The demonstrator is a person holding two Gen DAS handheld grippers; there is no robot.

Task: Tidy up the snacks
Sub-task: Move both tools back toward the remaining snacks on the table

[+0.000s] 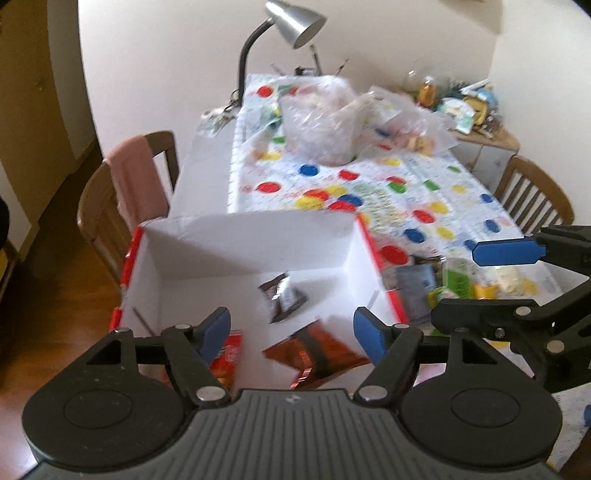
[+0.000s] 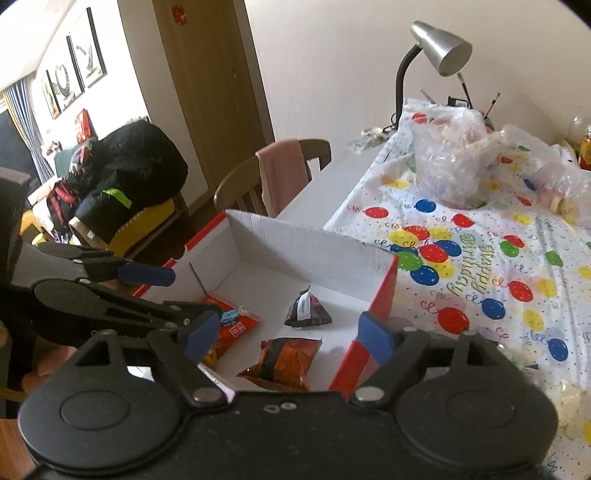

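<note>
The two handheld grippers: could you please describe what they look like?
Both match. The left gripper and right gripper have matte black plastic bodies, ribbed on top, with two round discs, black linkage arms joined by silver rivets, and flat blue finger pads. No cables or sleeves show.

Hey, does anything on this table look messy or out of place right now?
Yes: loose snacks still lie on the tablecloth right of the box, while three packets sit inside. Crumpled plastic bags pile near the lamp.

We look down from both wrist cameras, close above the open box (image 1: 255, 258) (image 2: 306, 254). Our left view faces along the table (image 1: 424, 192); our right view angles leftward toward the chair (image 2: 280, 173). Both share the lamp (image 1: 295, 22) (image 2: 439, 48).
</note>
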